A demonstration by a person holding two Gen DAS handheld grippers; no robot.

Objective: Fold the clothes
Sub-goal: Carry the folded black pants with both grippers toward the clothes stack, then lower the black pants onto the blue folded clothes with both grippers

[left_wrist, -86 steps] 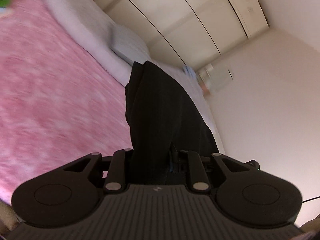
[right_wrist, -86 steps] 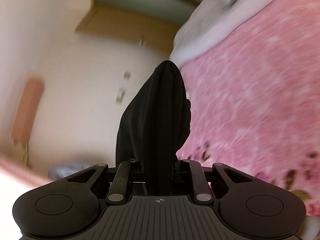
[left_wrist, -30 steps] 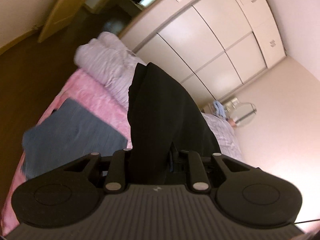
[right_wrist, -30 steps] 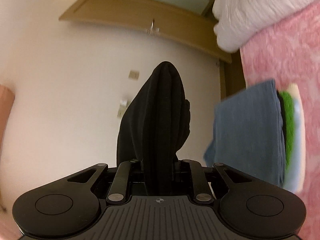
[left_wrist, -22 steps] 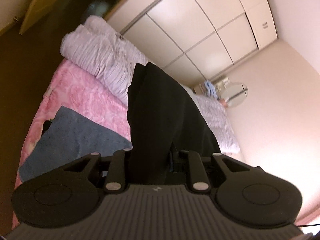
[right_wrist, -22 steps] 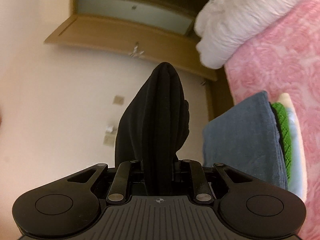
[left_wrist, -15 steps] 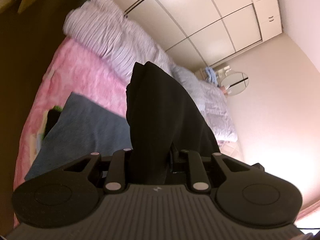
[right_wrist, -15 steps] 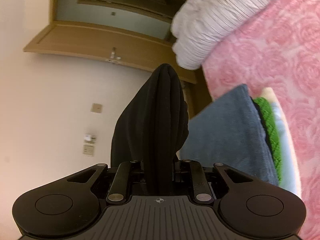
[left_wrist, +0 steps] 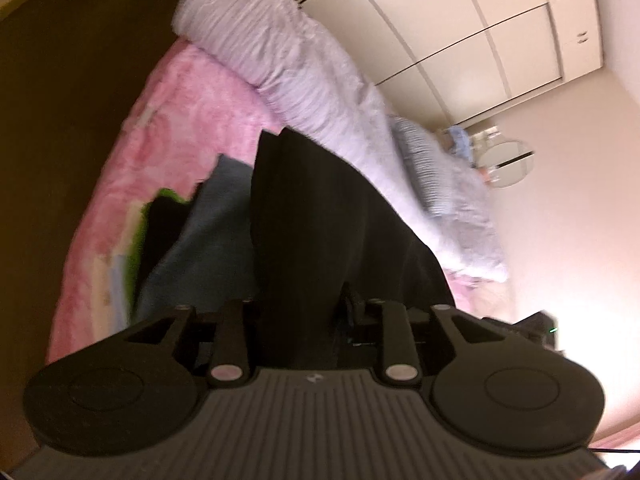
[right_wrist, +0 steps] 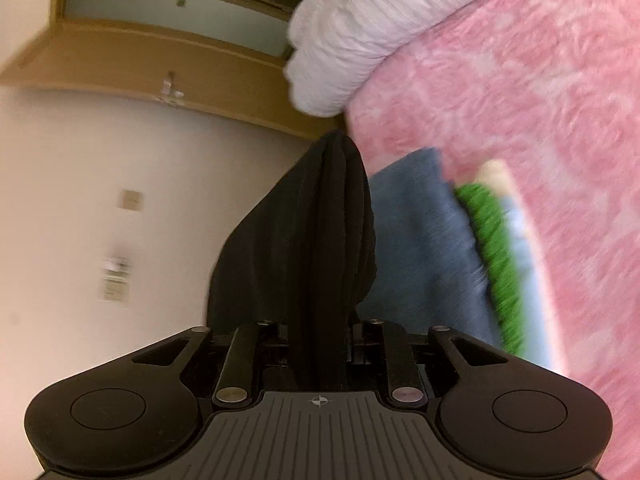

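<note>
A black garment point(left_wrist: 320, 224) is bunched between the fingers of my left gripper point(left_wrist: 308, 320), which is shut on it. My right gripper point(right_wrist: 320, 332) is shut on the same black garment point(right_wrist: 316, 240), and the cloth hides both sets of fingertips. Both grippers hold it in the air above a stack of folded clothes on the pink bed: a blue-grey piece on top point(left_wrist: 208, 240) point(right_wrist: 420, 248), with green point(right_wrist: 492, 248), black point(left_wrist: 160, 224) and pale layers beneath.
The pink bedspread point(left_wrist: 160, 148) point(right_wrist: 540, 120) carries a rolled white duvet point(left_wrist: 288, 60) point(right_wrist: 380, 20) along its far side. Dark floor point(left_wrist: 60, 100) lies left of the bed. A cream wardrobe point(left_wrist: 460, 32), a wooden door frame point(right_wrist: 140, 44) and bare walls surround it.
Both grippers, still shut on the black garment, have swung toward the folded stack. The stack now looks nearer and lies right behind the hanging cloth.
</note>
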